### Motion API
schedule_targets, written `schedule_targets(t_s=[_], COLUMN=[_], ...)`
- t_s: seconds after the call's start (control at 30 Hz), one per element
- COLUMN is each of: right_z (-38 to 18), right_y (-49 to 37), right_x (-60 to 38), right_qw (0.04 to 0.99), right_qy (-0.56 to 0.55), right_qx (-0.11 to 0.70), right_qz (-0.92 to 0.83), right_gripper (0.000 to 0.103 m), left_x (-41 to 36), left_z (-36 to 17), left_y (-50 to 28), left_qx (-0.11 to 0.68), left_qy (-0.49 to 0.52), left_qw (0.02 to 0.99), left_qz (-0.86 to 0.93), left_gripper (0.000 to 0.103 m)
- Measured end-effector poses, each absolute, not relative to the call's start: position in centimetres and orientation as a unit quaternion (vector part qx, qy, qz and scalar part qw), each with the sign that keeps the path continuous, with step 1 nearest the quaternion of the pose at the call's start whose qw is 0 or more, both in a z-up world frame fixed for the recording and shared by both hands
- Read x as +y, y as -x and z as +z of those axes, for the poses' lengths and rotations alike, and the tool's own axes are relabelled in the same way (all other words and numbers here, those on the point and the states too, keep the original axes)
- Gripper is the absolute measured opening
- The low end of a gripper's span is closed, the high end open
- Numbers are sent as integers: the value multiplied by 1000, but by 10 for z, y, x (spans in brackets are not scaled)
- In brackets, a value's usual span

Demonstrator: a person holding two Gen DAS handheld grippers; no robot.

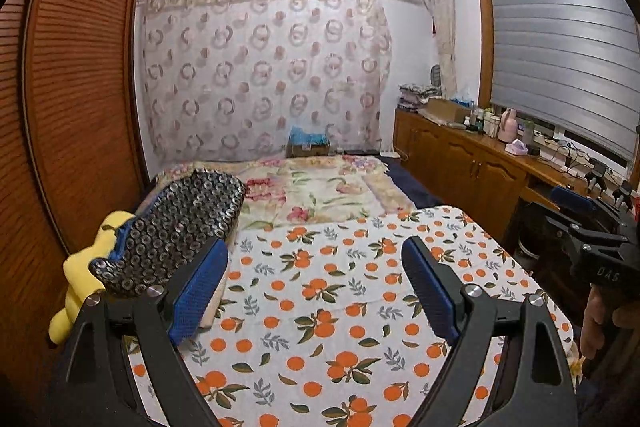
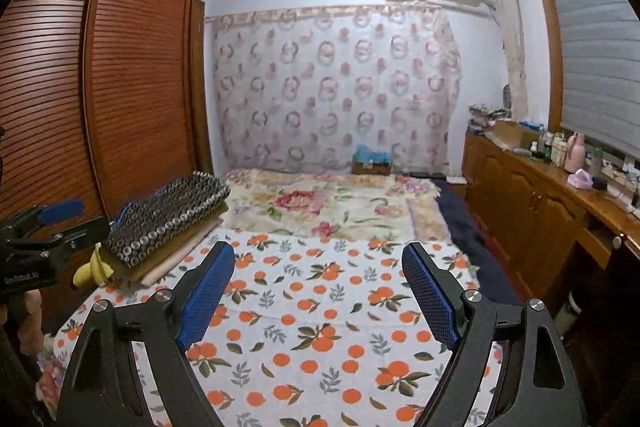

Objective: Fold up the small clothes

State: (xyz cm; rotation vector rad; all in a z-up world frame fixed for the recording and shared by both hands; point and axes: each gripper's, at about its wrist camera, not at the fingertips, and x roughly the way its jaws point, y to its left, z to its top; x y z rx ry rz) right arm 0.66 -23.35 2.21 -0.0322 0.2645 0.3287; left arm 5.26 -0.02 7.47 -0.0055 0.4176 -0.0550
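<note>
Both hand-held grippers are empty with jaws spread wide: the left hand-held gripper (image 1: 316, 279) and right hand-held gripper (image 2: 318, 281) hover over the orange-print sheet (image 2: 320, 307). The folded clothes stack (image 2: 168, 223) sits at the bed's left edge, probably parked clear of the folding area.

The orange-print cloth (image 2: 320, 307) lies bare ahead, giving open passage between near and far. A stack of folded clothes (image 2: 168, 227) blocks its far-left corner, the louvered wardrobe (image 2: 132, 75) walls the left, and the wooden cabinet (image 2: 532, 203) the right.
</note>
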Motion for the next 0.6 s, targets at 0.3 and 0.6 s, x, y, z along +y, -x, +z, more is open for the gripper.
schedule_targets(t_s=[0.3,0.6], right_z=[4,7], right_y=[-11,-17], right_x=[-226,-232], right_qw=[980,980], right_qy=[18,15], right_qx=[121,124], right_qz=[156,156], right_gripper=[87,87], left_x=[0,0], left_z=[77,77], left_y=[-46,-45], left_qx=[199,200], left_qy=[-5,-6], left_qw=[980,980], left_qz=[-22,-19], left_gripper=[89,89])
